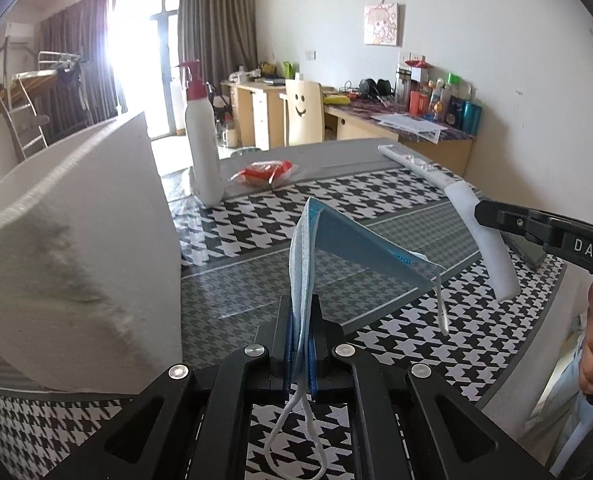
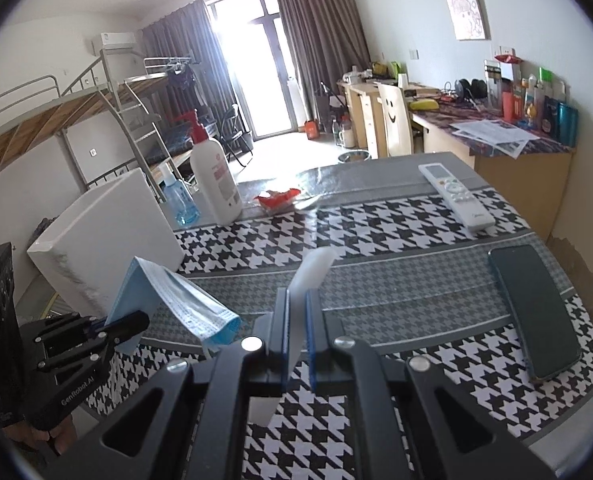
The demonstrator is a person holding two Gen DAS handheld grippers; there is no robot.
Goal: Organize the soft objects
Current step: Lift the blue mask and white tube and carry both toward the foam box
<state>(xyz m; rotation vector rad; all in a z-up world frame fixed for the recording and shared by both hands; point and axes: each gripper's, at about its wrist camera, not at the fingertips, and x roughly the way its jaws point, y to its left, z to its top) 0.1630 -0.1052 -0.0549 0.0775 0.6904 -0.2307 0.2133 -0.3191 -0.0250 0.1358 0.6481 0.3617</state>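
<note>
We're mid-carry above the table [image 2: 396, 280]: left gripper [image 1: 304, 320] pinching the folded blue mask [image 1: 348, 240], right gripper [image 2: 296, 316] clamped on a white strip [image 2: 310, 276], probably foam; next, drop both into the white bin [image 2: 104, 232].

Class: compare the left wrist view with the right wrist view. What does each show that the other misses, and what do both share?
Only the left wrist view shows the face mask's ear loops dangling below the left gripper. Only the right wrist view shows the dark phone and the small blue bottle. Both show the face mask, the white foam strip in the right gripper, the white box, pump bottle and remote.
</note>
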